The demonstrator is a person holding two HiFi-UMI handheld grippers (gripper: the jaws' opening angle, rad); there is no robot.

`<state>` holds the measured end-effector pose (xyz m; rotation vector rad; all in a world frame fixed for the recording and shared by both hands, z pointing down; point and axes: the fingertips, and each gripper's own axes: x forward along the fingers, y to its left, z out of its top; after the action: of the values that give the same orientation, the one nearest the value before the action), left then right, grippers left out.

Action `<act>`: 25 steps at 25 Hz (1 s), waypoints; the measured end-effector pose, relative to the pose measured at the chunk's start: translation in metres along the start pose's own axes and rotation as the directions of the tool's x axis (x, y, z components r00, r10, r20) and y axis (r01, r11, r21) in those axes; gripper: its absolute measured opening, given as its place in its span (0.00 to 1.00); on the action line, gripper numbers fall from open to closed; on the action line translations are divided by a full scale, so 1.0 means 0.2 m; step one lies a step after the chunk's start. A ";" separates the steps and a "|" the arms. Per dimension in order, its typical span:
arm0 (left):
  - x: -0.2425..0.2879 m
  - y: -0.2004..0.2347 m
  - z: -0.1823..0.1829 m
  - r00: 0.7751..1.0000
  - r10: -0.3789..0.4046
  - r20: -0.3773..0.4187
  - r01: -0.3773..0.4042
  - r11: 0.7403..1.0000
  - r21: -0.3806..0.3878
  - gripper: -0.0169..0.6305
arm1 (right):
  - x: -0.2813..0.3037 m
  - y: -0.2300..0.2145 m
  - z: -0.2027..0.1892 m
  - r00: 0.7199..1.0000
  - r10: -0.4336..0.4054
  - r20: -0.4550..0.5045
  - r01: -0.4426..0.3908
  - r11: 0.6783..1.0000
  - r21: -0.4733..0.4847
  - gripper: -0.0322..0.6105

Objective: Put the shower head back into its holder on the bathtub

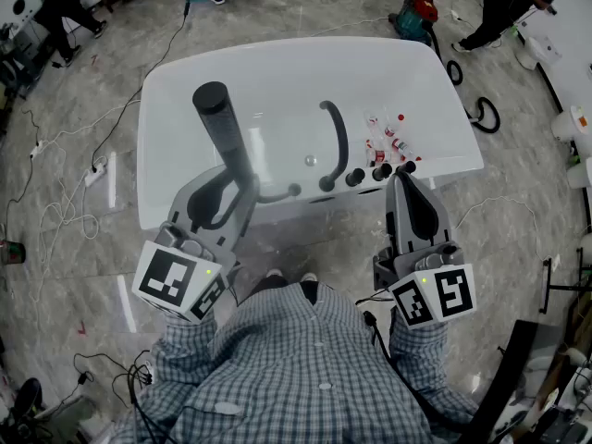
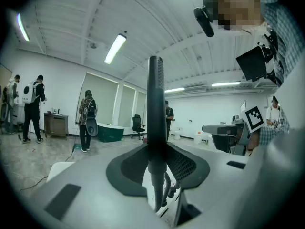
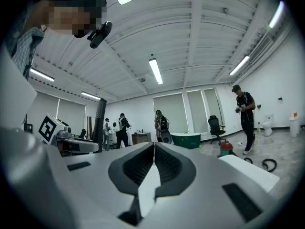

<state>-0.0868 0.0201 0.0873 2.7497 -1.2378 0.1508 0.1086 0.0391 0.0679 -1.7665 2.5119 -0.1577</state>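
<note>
A dark stick-shaped shower head (image 1: 222,126) stands nearly upright over the white bathtub's (image 1: 185,81) near rim. My left gripper (image 1: 240,185) is shut on its lower handle, and in the left gripper view the shower head (image 2: 156,99) rises between the two pads of my left gripper (image 2: 156,149). Its hose (image 1: 276,195) hangs down toward a dark fitting (image 1: 294,191) on the rim. To the right, my right gripper (image 1: 405,185) is shut and holds nothing, its tips by the knobs (image 1: 381,172). In the right gripper view the jaws of my right gripper (image 3: 154,147) touch.
A dark curved spout (image 1: 338,141) arcs over the tub beside the knobs. Several small bottles (image 1: 387,137) lie inside the tub at the right. Cables (image 1: 65,202) trail over the floor on the left. A red vacuum (image 1: 421,9) and people stand beyond the tub.
</note>
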 end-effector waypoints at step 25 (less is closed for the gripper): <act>0.00 0.02 -0.02 1.000 0.028 -0.004 -0.028 1.000 0.000 0.22 | 0.00 -0.01 -0.06 0.999 0.014 -0.047 -0.013 1.000 0.019 0.08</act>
<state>-0.0894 0.0174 0.0912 2.7310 -1.2757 0.1588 0.1092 0.0395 0.0801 -1.7588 2.5454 -0.2237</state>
